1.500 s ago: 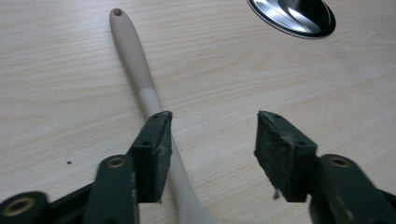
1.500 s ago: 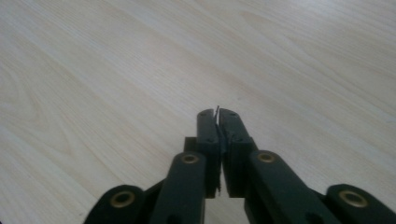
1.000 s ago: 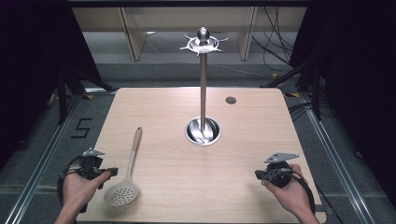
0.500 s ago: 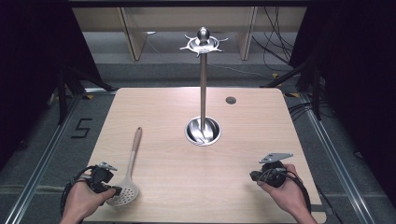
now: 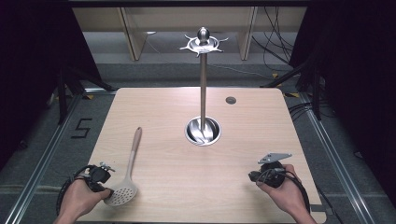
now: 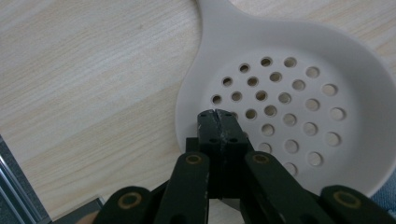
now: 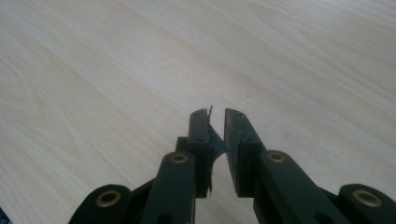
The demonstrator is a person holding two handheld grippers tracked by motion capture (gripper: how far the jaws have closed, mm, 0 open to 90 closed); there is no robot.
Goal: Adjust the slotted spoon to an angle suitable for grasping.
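Two handheld grippers were observed at the near edge of the table (image 5: pixel 154 107). The left gripper (image 5: pixel 103 177) was found close to the near left corner, its tips over the perforated bowl of a pale slotted spoon (image 5: pixel 122 192). In the left gripper view the left gripper (image 6: pixel 218 116) was seen with its jaws pressed together, tip to tip, over the rim of the slotted spoon (image 6: pixel 299 93); whether any part of the bowl was pinched between them could not be determined. The spoon was recorded lying flat on the table, its bowl at the near edge by the left corner and its wooden handle directed away toward the far edge, tilted slightly toward the centre. The right gripper (image 5: pixel 254 176) was noted near the near right corner, well apart from the spoon, held in the person's right hand (image 5: pixel 280 184). In the right gripper view the right gripper (image 7: pixel 216 114) was seen with its jaws a narrow gap apart, nothing between them, above bare tabletop. A metal stand (image 5: pixel 203 84) with a round base was recorded upright at the table's centre. A small dark disc (image 5: pixel 230 100) was noted near the far edge, right of the stand.
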